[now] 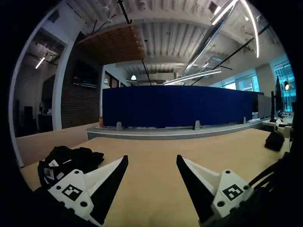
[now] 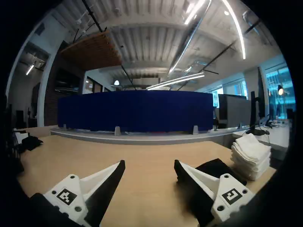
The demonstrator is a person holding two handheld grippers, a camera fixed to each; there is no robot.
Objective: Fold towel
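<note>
Over the pale wooden table (image 1: 159,181) we hold the left gripper (image 1: 152,156) with its jaws spread wide. Nothing sits between them and nothing is touched; only bare tabletop shows in the gap. The right gripper (image 2: 149,161) is released just the same, its fingers well apart and gripping nothing. A long blue partition (image 1: 178,106) runs across the far edge of the table in both views.

In the right gripper view we see a stack of folded white towels (image 2: 250,155) at the table's right edge, and a monitor (image 2: 259,98) on the desk beyond it. A flat black cloth (image 2: 214,165) lies on the table just beside that gripper's right finger, partly hidden behind it; whether the finger touches it we cannot tell. Far off to the left sits a small dark bundle (image 2: 30,143).

In the left gripper view a crumpled black towel (image 1: 70,159) with white tags lies near the left finger, just behind and outside it — not between the jaws. A second dark lump (image 1: 274,140) rests well apart from the gripper, near the table's right edge.
</note>
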